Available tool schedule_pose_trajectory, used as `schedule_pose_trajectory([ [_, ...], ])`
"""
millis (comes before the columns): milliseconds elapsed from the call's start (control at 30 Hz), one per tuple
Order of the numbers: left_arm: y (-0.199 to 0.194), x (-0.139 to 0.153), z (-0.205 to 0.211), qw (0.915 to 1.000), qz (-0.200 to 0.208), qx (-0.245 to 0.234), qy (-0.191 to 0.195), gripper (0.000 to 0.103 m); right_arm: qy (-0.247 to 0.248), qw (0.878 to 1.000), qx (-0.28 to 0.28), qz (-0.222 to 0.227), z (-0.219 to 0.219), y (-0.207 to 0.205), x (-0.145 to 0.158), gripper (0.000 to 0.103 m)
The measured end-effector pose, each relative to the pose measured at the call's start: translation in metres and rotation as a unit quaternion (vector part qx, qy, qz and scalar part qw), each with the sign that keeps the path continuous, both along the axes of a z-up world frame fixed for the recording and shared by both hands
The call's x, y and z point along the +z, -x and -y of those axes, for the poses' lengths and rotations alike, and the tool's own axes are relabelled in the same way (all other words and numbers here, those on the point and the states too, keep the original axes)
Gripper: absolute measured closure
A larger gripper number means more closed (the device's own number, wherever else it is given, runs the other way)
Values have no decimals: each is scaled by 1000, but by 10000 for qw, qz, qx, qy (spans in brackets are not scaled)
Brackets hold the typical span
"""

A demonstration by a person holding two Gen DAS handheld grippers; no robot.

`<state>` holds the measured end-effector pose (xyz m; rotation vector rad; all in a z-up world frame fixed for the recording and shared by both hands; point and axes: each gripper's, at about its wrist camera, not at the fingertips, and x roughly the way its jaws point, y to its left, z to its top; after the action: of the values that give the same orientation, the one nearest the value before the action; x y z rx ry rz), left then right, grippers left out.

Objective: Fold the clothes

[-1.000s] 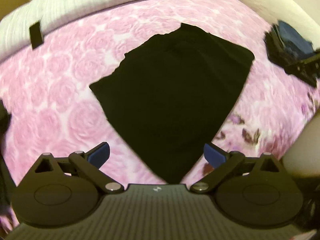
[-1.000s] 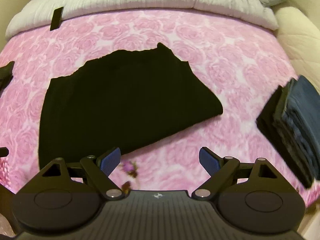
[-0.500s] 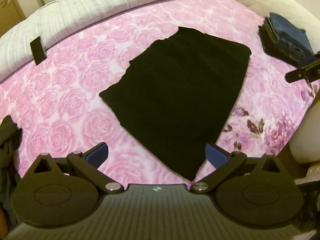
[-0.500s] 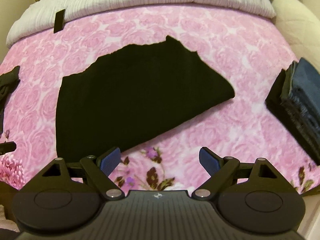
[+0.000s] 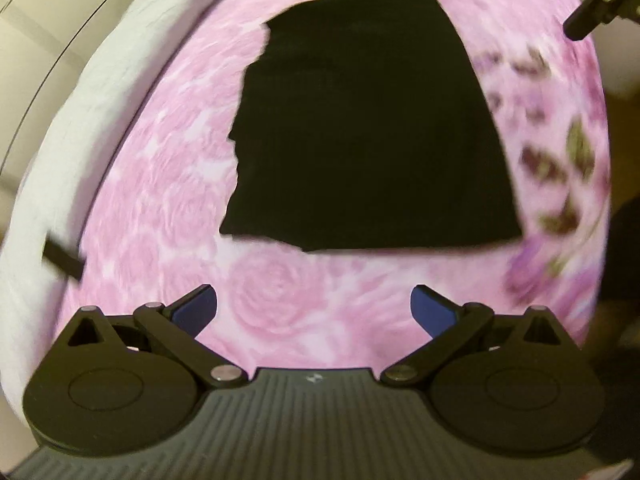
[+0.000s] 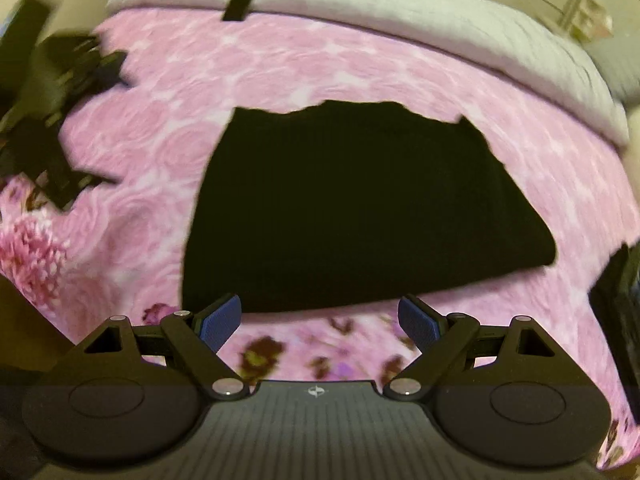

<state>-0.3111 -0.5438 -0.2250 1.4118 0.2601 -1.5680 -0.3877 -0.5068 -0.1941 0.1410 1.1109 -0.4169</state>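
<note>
The black garment (image 5: pixel 368 120) lies flat on the pink rose-print bedspread (image 5: pixel 280 304), folded into a rough trapezoid. No container shows in either view.

Left gripper (image 5: pixel 314 308): jaws apart, nothing between them, held above bare bedspread just short of the garment's near straight edge. Right gripper (image 6: pixel 320 322): jaws apart, nothing between them; its left fingertip overlaps the garment's near-left corner in the picture, contact not determinable.

In the right wrist view the garment (image 6: pixel 360 216) has a ragged far edge and a smooth near edge running to a rounded right corner. This view alone shows a dark folded stack (image 6: pixel 618 312) at the far right, blurred, and the other gripper at the far left, also blurred. The left wrist view alone shows part of the right gripper's linkage at the top right corner.

A white quilt (image 6: pixel 400 12) bounds the bedspread on its far side, with a small black strip (image 6: pixel 240 2) lying across that border. Bare bedspread surrounds the garment on all sides.
</note>
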Motion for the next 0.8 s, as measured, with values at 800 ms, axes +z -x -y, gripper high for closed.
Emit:
schedule_pose_trajectory([
  [800,-54,-146,42,8776,721,-4367,1841,0,1643,9840,-110,-683,-67,-70,-163,11],
])
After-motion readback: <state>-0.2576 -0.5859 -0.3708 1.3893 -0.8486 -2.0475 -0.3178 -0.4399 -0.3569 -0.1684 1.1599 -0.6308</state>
